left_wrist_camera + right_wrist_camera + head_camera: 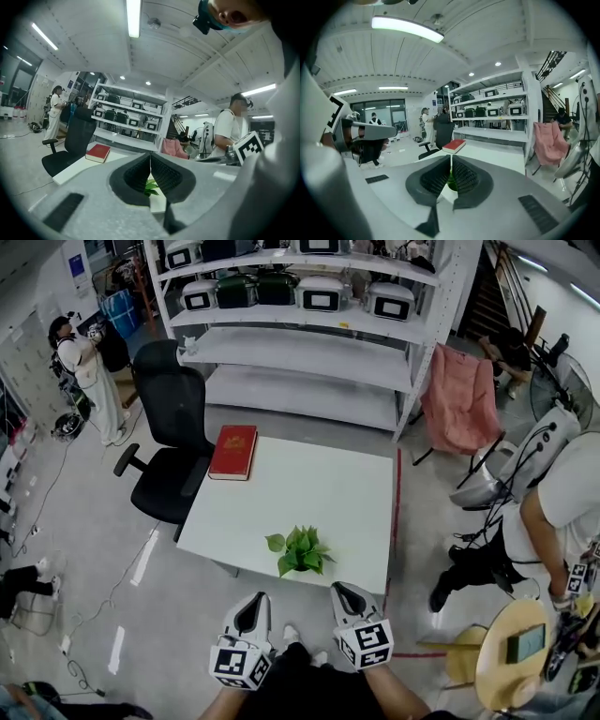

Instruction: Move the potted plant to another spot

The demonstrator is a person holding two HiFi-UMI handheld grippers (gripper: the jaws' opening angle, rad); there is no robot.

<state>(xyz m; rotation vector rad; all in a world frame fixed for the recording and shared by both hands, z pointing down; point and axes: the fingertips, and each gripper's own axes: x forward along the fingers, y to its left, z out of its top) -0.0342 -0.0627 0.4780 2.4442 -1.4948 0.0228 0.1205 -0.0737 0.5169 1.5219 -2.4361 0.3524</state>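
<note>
Black office chair [173, 442] at the table's left edge. Red book [233, 452] on the far left corner of the white table [309, 493]. Left gripper [253, 599], off the near edge, jaws pressed together with nothing between them. Potted plant [300, 552] near the table's near edge, right of centre; its pot is apparently hidden beneath the leaves. Right gripper [345, 592], likewise closed and empty, apart from the plant. Pink cloth [459, 399] far right.

Shows green on potted plant [300, 551] leaves, white on table [319, 484], red on far-left book [233, 452], black on chair [173, 442], pink on far-right cloth [459, 399].
</note>
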